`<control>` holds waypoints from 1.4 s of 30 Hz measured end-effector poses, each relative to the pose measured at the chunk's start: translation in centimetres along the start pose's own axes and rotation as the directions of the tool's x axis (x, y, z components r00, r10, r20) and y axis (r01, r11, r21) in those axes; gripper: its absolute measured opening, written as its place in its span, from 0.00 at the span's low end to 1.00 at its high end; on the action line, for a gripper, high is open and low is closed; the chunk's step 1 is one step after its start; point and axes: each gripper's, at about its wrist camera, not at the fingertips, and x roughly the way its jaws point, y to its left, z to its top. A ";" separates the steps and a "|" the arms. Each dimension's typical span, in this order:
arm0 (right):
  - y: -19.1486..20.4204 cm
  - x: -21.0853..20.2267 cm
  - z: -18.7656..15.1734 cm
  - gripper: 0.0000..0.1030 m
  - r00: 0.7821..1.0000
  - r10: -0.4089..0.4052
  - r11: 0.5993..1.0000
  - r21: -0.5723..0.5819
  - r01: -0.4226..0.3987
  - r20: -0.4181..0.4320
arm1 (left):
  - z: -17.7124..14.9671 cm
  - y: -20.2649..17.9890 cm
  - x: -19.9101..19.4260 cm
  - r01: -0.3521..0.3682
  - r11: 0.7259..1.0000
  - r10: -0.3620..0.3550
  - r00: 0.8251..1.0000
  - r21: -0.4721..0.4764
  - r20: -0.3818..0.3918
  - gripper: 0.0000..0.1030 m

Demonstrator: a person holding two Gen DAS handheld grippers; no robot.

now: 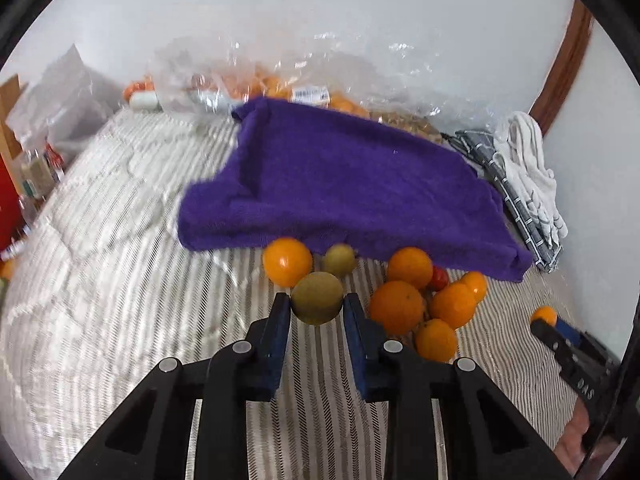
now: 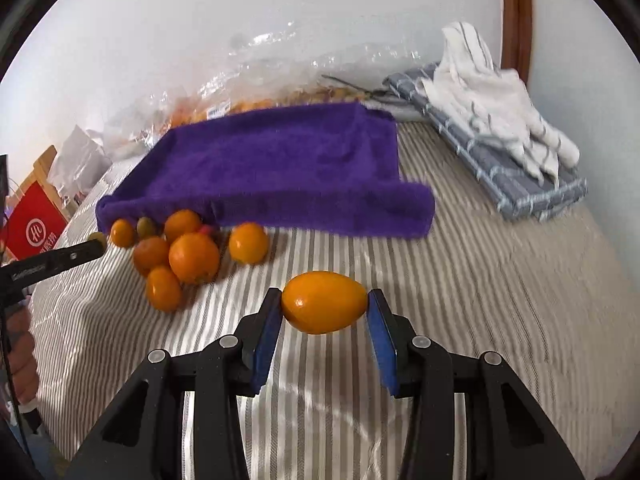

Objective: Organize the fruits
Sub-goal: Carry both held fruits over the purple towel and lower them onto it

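Observation:
My left gripper (image 1: pixel 317 300) is shut on a round green fruit (image 1: pixel 317 298) and holds it just above the striped cloth (image 1: pixel 120 280). My right gripper (image 2: pixel 325 304) is shut on an oval orange fruit (image 2: pixel 324 302). A pile of several orange fruits (image 1: pixel 416 300) lies in front of a purple towel (image 1: pixel 344 184), with one more green fruit (image 1: pixel 339 259) and a small red one (image 1: pixel 439 278). The pile also shows in the right wrist view (image 2: pixel 180 256), left of my right gripper, before the towel (image 2: pixel 280 168). The left gripper's finger (image 2: pixel 80 254) reaches in there from the left.
A clear plastic bag with more orange fruit (image 1: pixel 280 80) lies behind the towel against the white wall. Folded grey checked and white cloths (image 2: pixel 500 132) lie at the right. A red box (image 2: pixel 36 228) and clutter stand at the far left.

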 end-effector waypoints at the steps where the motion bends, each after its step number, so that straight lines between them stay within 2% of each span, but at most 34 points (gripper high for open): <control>1: 0.1 -0.1 0.5 0.42 1.000 -0.004 1.000 -0.004 0.004 0.009 | 0.4 -0.1 -0.5 -0.008 1.000 0.008 1.000 0.007 0.015 0.25; 10: 0.5 -1.1 8.0 0.42 0.995 0.010 1.000 0.000 -0.010 0.101 | 6.9 -1.1 -4.5 -0.047 0.998 0.041 0.991 0.040 0.131 0.25; 16: 0.7 -0.2 12.9 0.42 0.990 0.005 1.000 -0.014 -0.003 0.138 | 11.6 -1.9 -4.6 -0.099 0.993 0.088 0.982 0.061 0.166 0.25; 24: 0.8 5.2 16.2 0.42 0.994 0.002 1.000 0.009 -0.003 0.107 | 15.3 -2.3 -0.4 -0.087 0.995 0.079 0.985 0.050 0.152 0.25; 29: 0.8 8.6 16.7 0.42 0.996 -0.024 1.000 0.019 0.023 0.084 | 16.6 -2.2 2.8 -0.086 0.995 0.079 0.986 0.043 0.146 0.25; 35: 0.2 11.7 16.7 0.42 0.998 -0.034 0.999 0.045 0.031 0.057 | 16.8 -1.4 7.3 -0.102 0.994 0.097 0.990 0.040 0.105 0.25; 39: -0.1 13.4 16.7 0.42 0.998 -0.047 0.998 0.041 0.045 0.045 | 16.6 -0.9 9.6 -0.108 0.993 0.105 0.992 0.052 0.072 0.25; 42: -0.4 14.3 16.8 0.42 0.998 -0.049 0.998 0.048 0.047 0.042 | 16.5 -0.8 10.2 -0.114 0.992 0.110 0.991 0.051 0.076 0.25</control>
